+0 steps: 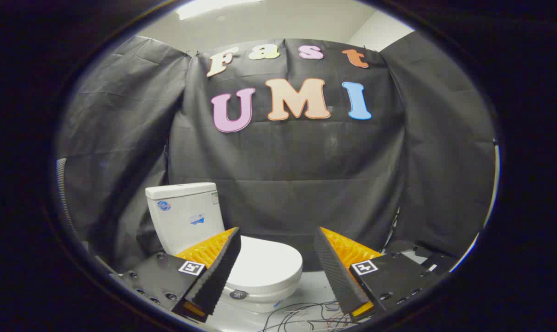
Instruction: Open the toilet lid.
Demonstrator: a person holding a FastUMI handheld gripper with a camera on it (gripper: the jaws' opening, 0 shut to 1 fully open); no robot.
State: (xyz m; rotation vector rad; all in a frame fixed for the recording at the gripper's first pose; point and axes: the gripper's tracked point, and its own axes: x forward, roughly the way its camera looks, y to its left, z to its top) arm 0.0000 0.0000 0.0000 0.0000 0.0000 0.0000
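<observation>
A white toilet stands ahead and to the left, its tank (184,216) against the black cloth wall. Its lid (264,263) lies flat down on the bowl, with a small dark round tag at the front edge. My gripper (276,256) is open, fingers spread wide, nothing between them. The left finger (218,272) overlaps the lid's left side in the view; the right finger (336,272) stands off to the right of the bowl. The toilet sits some way beyond the fingertips, not touched.
Black cloth walls close the booth behind and on both sides. Loose thin cables (301,316) lie on the pale floor in front of the bowl. Dark gear (412,249) rests on the floor at the right, by the wall.
</observation>
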